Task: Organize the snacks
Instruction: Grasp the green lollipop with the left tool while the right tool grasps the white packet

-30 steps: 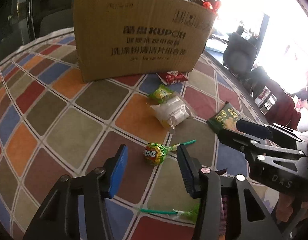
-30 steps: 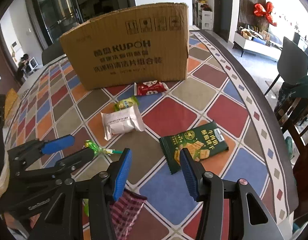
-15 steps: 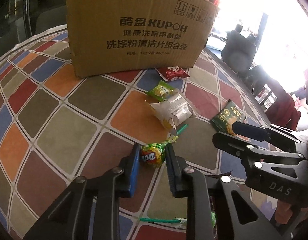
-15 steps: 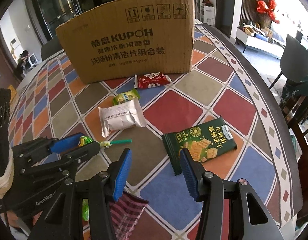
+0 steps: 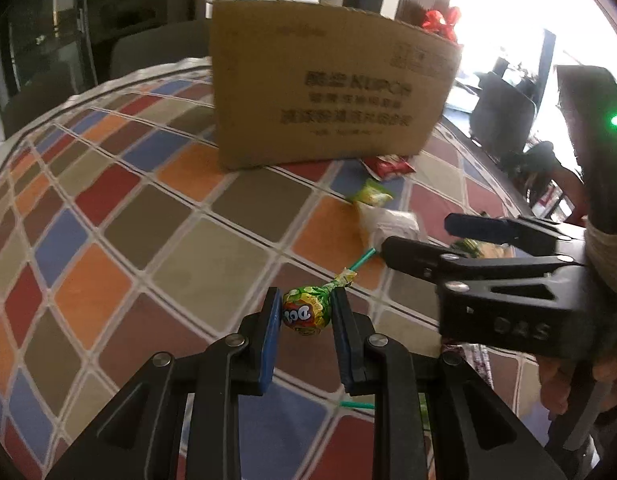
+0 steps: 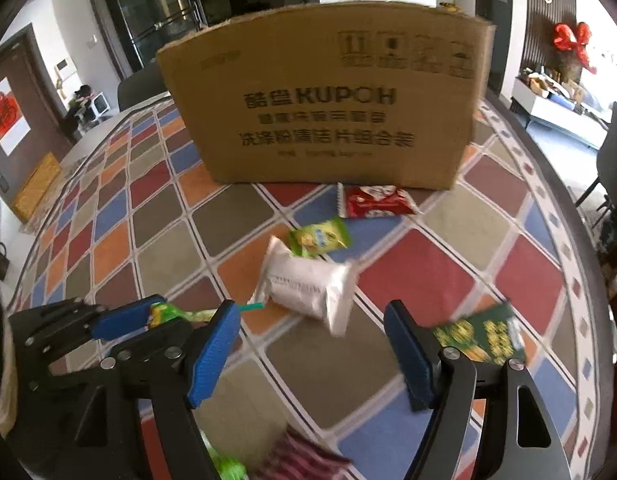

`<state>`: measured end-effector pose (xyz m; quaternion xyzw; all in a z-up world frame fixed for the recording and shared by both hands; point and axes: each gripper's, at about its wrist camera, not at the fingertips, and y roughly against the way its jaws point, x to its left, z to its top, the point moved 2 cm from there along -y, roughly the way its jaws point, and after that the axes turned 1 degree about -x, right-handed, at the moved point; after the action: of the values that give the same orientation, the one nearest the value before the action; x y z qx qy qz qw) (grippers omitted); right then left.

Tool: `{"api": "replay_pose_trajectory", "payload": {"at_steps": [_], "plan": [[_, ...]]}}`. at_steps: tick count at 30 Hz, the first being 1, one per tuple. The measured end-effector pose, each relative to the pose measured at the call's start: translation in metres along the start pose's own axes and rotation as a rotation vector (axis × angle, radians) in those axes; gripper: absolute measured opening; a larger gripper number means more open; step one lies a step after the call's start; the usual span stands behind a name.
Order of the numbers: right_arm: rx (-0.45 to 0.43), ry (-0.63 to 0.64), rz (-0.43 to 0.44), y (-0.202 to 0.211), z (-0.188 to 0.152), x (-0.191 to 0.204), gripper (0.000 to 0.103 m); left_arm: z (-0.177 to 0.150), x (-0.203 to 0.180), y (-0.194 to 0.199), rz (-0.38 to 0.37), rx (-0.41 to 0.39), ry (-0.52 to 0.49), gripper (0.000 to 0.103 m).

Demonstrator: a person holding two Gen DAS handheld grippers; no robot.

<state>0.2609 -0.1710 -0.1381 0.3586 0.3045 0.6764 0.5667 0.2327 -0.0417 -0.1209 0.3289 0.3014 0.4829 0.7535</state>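
Two sets of jaws are working over this checkered worktop (image 5: 156, 240), and both are mine. My left gripper (image 5: 304, 314) is clenching the wrapped head of a green lollipop (image 5: 307, 313), blue pads pressing on either side of it, just above the cloth. The lollipop's long axis is running away from me and to the right: the head is sitting between my pads, and the teal stick is pointing up-right toward the white snack packet (image 6: 308, 284).

My right gripper (image 6: 312, 356) is opening, its jaws standing wide and gripping nothing; between them I am seeing only bare worktop and the near end of the white packet. A dark green cracker bag (image 6: 480, 336) is lying just beside the right pad, blurred.

Farther off, a small light-green sachet (image 6: 320, 236) is touching the white packet's far end, and a red wrapper (image 6: 374, 202) is lying at the foot of the upright cardboard box (image 6: 328, 96). A second lollipop's stick (image 5: 356, 405) is peeking out below my left jaws.
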Motion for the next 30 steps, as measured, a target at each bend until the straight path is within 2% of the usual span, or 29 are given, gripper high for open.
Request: {"api": "replay_pose_trajectory", "payload": {"at_steps": [2, 8, 13, 17, 19, 22, 26, 27, 30], "plan": [[0.012, -0.005, 0.014, -0.007, 0.004, 0.002, 0.075, 0.002, 0.008, 0.003, 0.02, -0.004, 0.021, 0.025], [0.027, 0.041, -0.032, -0.022, 0.009, 0.01, 0.075, 0.002, 0.02, 0.001, 0.043, -0.003, 0.06, 0.025], [0.071, 0.205, -0.077, -0.025, 0.011, 0.017, 0.075, 0.003, 0.016, -0.004, 0.034, 0.001, 0.07, 0.025], [0.123, 0.292, -0.071, -0.039, 0.012, 0.025, 0.074, 0.006, 0.017, -0.007, 0.036, 0.004, 0.077, 0.026], [0.128, 0.292, -0.065, -0.041, 0.013, 0.024, 0.062, 0.007, 0.018, -0.009, 0.036, 0.005, 0.084, 0.025], [0.132, 0.266, -0.036, -0.041, 0.014, 0.022, 0.05, 0.01, 0.018, -0.009, 0.038, 0.003, 0.086, 0.025], [0.126, 0.215, -0.011, -0.038, 0.01, 0.018, 0.045, 0.013, 0.016, -0.008, 0.04, -0.005, 0.083, 0.025], [0.12, 0.2, -0.005, -0.036, 0.009, 0.017, 0.039, 0.014, 0.015, -0.007, 0.039, -0.008, 0.081, 0.026], [0.105, 0.161, 0.004, -0.028, 0.005, 0.012, 0.037, 0.016, 0.01, -0.005, 0.039, -0.017, 0.068, 0.025]]}}
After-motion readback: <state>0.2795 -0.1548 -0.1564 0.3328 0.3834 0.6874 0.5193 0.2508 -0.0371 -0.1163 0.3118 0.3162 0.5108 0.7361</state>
